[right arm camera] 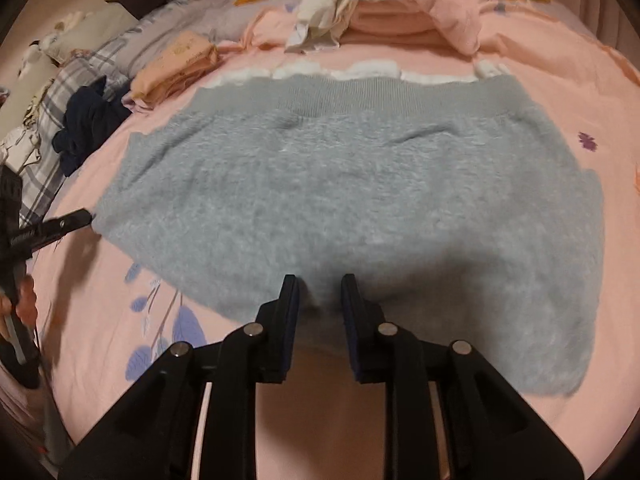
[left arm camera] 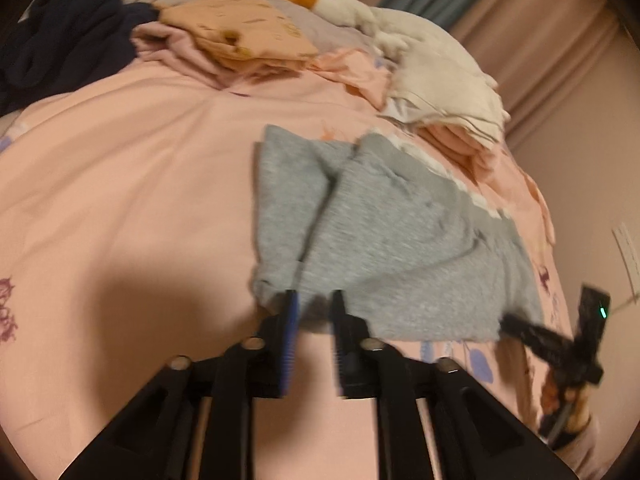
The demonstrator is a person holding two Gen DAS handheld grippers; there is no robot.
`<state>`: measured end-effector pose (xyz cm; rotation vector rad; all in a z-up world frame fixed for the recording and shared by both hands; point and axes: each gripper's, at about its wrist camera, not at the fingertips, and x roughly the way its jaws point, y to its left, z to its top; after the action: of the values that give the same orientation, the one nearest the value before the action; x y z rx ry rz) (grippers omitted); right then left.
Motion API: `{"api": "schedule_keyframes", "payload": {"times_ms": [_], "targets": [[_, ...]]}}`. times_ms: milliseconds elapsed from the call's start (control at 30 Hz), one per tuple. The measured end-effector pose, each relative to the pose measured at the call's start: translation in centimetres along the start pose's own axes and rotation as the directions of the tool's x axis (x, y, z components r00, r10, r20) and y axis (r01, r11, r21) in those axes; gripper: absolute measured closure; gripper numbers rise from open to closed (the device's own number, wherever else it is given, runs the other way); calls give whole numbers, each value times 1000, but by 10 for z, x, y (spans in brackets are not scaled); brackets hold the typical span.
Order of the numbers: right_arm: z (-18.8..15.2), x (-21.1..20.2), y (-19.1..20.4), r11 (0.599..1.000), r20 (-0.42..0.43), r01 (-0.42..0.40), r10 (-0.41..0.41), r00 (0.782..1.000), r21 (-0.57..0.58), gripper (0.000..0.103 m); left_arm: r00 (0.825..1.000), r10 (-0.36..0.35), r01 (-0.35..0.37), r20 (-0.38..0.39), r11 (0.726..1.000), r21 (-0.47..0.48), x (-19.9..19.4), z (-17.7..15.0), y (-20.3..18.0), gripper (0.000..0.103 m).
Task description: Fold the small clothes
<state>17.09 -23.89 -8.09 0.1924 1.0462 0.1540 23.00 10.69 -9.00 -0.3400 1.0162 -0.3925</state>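
A small grey fleece garment [right arm camera: 352,192] with a ribbed waistband lies on the pink bedsheet [right arm camera: 520,432]. In the left wrist view the same grey garment [left arm camera: 400,248] is partly folded, one flap lying over the other. My left gripper [left arm camera: 314,304] has its jaws slightly apart around the garment's near corner, which sits between the fingertips. My right gripper [right arm camera: 320,292] has its jaws slightly apart around the garment's near edge. The left gripper also shows at the left of the right wrist view [right arm camera: 86,216], at the garment's left corner. The right gripper shows at the right of the left wrist view [left arm camera: 506,322].
A stack of folded peach and pink clothes [left arm camera: 248,32] and a dark navy garment [left arm camera: 64,32] lie at the far side. A white goose plush [left arm camera: 360,4] and folded cream and pink clothes [left arm camera: 448,92] lie beyond the grey garment. Curtains [left arm camera: 540,20] hang behind.
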Motion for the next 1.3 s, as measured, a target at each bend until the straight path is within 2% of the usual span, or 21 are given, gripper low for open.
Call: {"api": "schedule_keyframes", "payload": {"times_ms": [33,67,133,233,500,700,833,933,1067,1133,1200,1300], "targets": [[-4,-4,-2,1000,-6,-19,19,1000,21,78,1000,4,-3,7,1000,-10,0,1,1,52],[-7,-7,-3,998,-7,-38,38,999,40,78,1000,0,0,20,1000,-23,-1,2,2,42],[-12,-16,-4,997,17,-54,53,998,57,75,999,-29,30,44,999,-31,-2,5,1,42],[-16,-29,-1,994,55,-77,73,996,73,75,998,-17,19,52,999,-33,2,10,-2,42],[-18,-53,24,973,158,-208,191,969,99,68,999,-25,26,21,998,-65,24,22,0,42],[-22,-47,41,951,179,-287,265,948,112,67,999,-40,40,-3,997,-72,36,24,3,42],[-24,-38,47,935,175,-330,306,936,130,66,994,-105,102,-28,991,-90,44,27,9,42],[-24,-32,53,932,170,-337,314,934,132,66,984,-177,171,-20,970,-171,42,30,24,42],[-26,-28,56,919,175,-369,344,922,136,66,966,-259,251,12,922,-295,37,31,52,42],[-27,-27,56,920,172,-368,345,923,132,65,959,-283,277,28,905,-323,34,31,60,42],[-28,-25,53,916,170,-375,351,921,140,64,942,-336,323,20,885,-336,38,32,63,42],[-31,-21,49,905,170,-395,369,914,159,64,944,-330,312,-1,894,-322,46,37,55,42]]}}
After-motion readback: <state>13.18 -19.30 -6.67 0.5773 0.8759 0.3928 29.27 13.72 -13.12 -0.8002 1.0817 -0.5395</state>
